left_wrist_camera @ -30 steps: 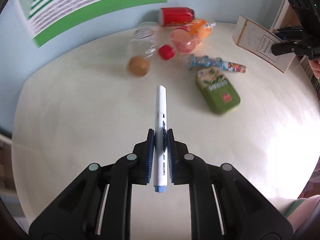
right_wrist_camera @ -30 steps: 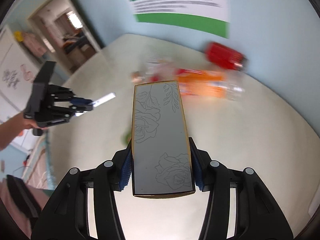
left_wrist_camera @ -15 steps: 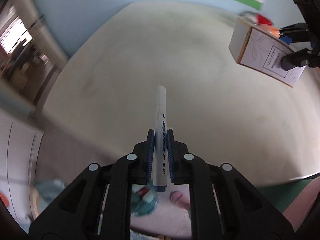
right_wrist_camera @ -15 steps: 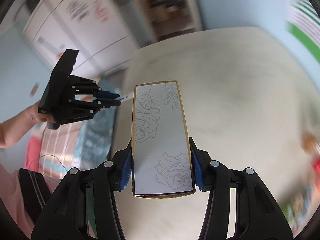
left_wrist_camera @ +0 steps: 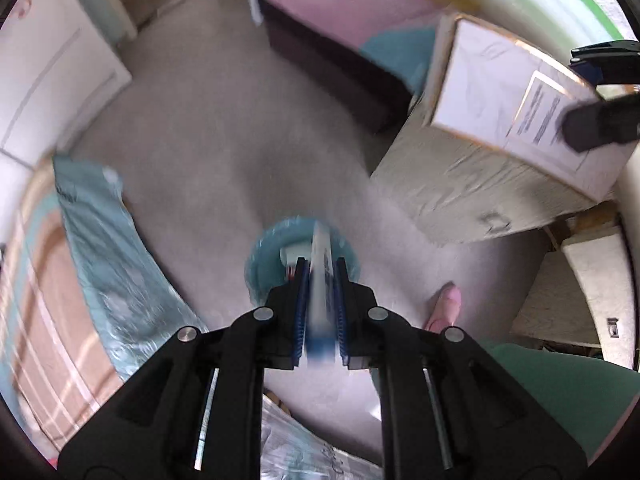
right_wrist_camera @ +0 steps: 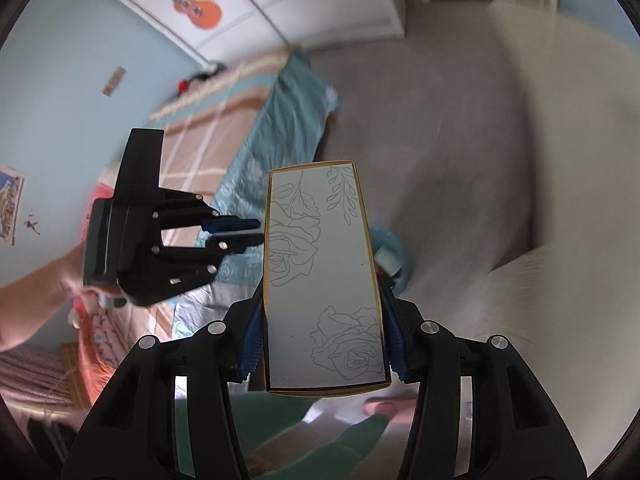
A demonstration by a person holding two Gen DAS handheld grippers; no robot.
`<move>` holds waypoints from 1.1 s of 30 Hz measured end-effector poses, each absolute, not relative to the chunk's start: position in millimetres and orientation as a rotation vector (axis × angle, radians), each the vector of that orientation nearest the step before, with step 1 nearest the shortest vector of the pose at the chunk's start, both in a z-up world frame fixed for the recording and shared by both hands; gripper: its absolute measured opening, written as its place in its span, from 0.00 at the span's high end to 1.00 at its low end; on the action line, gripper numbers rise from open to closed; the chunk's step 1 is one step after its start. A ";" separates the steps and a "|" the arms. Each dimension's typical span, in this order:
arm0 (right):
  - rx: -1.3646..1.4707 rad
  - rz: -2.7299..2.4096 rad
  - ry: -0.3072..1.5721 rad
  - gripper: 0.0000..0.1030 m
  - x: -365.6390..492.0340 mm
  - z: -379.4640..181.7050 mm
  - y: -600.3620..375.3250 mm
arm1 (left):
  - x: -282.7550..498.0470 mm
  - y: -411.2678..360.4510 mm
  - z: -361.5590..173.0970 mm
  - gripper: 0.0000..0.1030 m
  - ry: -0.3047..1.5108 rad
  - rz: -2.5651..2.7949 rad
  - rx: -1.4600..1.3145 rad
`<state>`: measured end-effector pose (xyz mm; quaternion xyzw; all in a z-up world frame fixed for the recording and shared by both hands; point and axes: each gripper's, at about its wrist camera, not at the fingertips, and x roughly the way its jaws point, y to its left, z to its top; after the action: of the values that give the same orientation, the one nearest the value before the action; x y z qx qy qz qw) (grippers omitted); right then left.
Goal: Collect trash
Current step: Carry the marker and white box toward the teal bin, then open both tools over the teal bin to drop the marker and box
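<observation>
pen (left_wrist_camera: 320, 280) clamped in left hand-held gripper (left_wrist_camera: 320, 272)

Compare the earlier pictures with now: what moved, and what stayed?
Both grippers swung away from the table and now point down at the floor, over a blue bin. Nothing was taken or released: the left gripper stays shut on the white marker, the right gripper on the rose-printed box.

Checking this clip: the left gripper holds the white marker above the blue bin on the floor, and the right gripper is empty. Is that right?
Not quite. The right gripper is not empty: the right wrist view shows it closed on a flat box with rose drawings. The rest stands: the left gripper holds the white marker above the blue bin on the floor.
</observation>
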<state>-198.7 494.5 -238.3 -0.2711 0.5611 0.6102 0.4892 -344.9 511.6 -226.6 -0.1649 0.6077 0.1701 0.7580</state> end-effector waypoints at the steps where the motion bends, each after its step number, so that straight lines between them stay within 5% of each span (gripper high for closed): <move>1: -0.686 1.468 1.398 0.51 -206.4 -266.2 507.5 | -348.7 518.2 -245.5 0.89 1.337 0.364 -0.374; 10: -0.844 1.362 1.621 0.51 -234.4 -482.2 558.3 | -363.8 562.7 -410.6 0.89 1.407 0.345 -0.535; 17: -0.917 1.258 1.687 0.49 -241.0 -586.9 567.6 | -367.2 570.4 -508.9 0.88 1.477 0.345 -0.570; 22: -0.889 1.215 1.699 0.44 -238.9 -598.6 569.6 | -375.7 574.3 -521.0 0.67 1.487 0.361 -0.588; 24: -0.878 1.209 1.693 0.33 -238.3 -587.3 568.2 | -376.5 573.6 -512.8 0.61 1.482 0.360 -0.585; 30: -0.835 1.242 1.648 0.19 -235.8 -523.2 562.0 | -387.6 566.8 -460.4 0.43 1.442 0.362 -0.569; 33: -0.819 1.154 1.571 0.12 -234.3 -471.1 552.8 | -400.1 561.4 -418.5 0.23 1.418 0.380 -0.563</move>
<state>-234.3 552.8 -471.1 -0.3373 0.6473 0.4752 0.4913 -400.1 561.4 -418.5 -0.2532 0.6382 0.1709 0.7066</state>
